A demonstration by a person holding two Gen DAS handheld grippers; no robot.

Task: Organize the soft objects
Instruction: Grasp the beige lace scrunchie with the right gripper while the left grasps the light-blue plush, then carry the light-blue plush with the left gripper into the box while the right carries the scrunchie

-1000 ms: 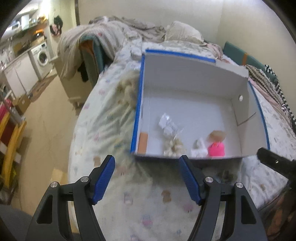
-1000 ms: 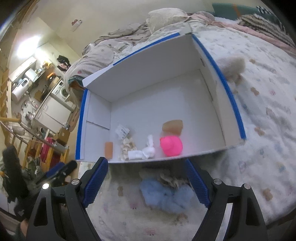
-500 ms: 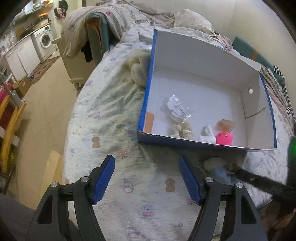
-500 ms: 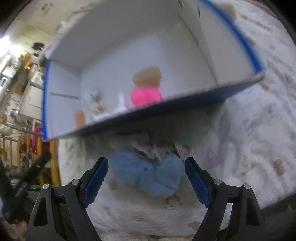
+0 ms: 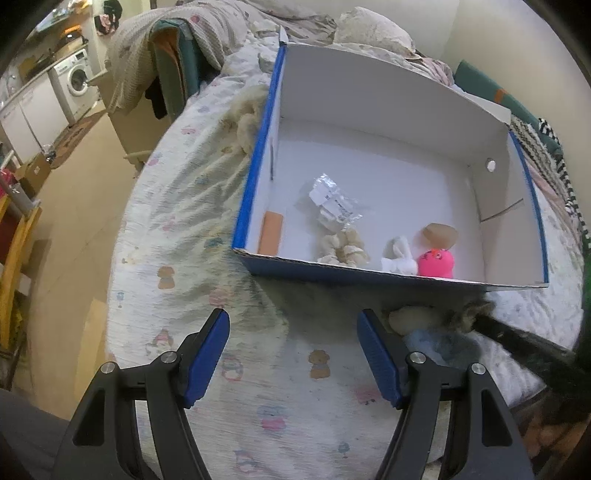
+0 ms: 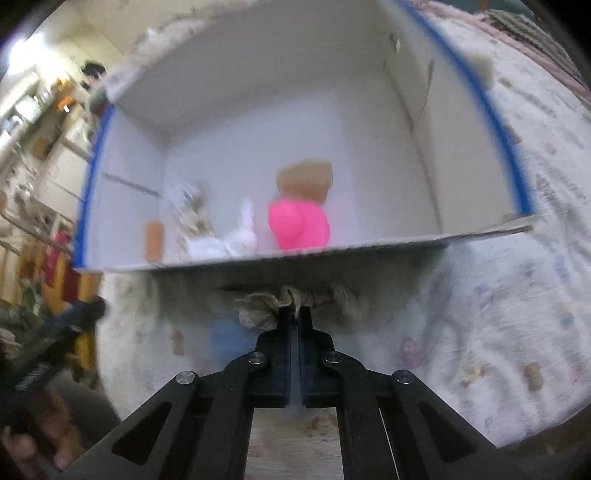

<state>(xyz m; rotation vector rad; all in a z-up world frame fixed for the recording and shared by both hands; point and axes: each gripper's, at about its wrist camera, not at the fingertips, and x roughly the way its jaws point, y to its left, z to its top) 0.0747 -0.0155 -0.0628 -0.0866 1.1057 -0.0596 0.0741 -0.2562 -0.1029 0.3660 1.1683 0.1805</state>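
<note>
Mid-pick: right gripper (image 6: 294,314) clenched on beige frill (image 6: 264,310) of toy (image 5: 436,338), left gripper (image 5: 293,354) released; next, lift into box (image 5: 369,275)

Lying under a pale patterned bedspread (image 5: 177,206), crumpled blankets (image 5: 192,26) piling at the far end. Standing off left on beige flooring (image 5: 74,206): a washing machine (image 5: 75,75), white cabinets (image 5: 33,110).
</note>
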